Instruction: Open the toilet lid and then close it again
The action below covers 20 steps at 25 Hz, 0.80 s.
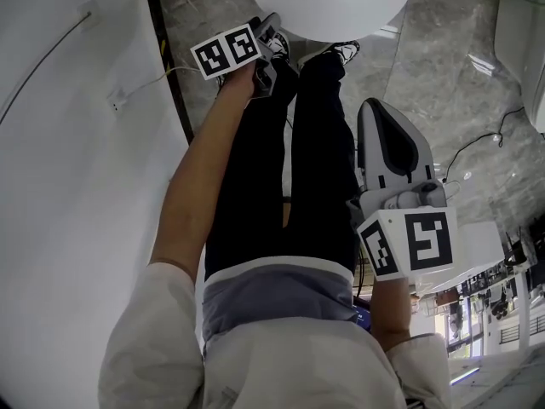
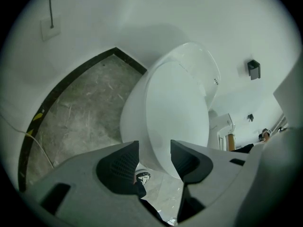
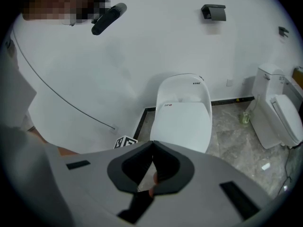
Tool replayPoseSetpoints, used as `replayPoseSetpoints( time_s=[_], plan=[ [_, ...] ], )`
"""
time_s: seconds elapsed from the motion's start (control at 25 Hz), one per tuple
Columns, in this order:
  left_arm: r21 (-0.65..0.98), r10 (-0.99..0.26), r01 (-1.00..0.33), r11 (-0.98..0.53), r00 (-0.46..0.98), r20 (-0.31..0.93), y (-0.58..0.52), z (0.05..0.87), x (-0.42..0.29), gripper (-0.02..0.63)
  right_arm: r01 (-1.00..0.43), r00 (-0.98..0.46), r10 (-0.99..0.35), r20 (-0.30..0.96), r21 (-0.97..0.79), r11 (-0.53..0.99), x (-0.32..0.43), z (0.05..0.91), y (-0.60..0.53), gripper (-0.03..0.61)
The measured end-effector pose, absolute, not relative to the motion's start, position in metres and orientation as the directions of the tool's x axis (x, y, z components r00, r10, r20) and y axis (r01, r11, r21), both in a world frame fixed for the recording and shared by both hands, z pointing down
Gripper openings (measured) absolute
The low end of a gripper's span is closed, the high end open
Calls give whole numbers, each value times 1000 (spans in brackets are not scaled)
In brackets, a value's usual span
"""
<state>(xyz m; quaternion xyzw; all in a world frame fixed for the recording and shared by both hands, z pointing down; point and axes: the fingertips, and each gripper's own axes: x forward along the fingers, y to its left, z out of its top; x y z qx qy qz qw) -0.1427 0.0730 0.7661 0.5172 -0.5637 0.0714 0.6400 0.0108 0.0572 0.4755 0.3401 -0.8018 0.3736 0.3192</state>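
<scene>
Left gripper point(image 2: 155, 151): your fingers point(image 2: 124, 164) stand wide, pinching nothing, framing the lid's front rim, likely because that's where it lifts.
Right gripper point(image 3: 152, 162): fingers closed together, empty, parked back as the spare.
Toilet lid point(image 2: 177, 112): lying down on the bowl.
Axis: hinge at the wall, rounded front toward you.

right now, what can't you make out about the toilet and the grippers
- Left gripper view: the lid tip shows between the open jaws of the left gripper; touching or not is unclear.
- Head view: lid cut off by the top edge; that gripper's jaws are hidden by its cube and the hand.
- Right gripper view: second toilet cut by the lens edge; wall fixture too small to identify.
</scene>
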Motion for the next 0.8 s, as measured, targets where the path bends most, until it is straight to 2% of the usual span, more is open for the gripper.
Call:
replayPoseSetpoints(
  time_s=[0.28,0.48,0.8],
  plan=[
    [615,-516,-648,450,373,771,61,773,-131,183,-784,-558,-292,777,-379,491,14,483,60,11],
    [584,-495,-708,397,371,786,65,768,-129,183,-784,-562,-287,775,-390,484,15,484,63,11],
    [565,-520,-734,377,338,785,65,757,-128,183,-780,-566,-284,774,-391,488,14,487,66,11]
  ],
)
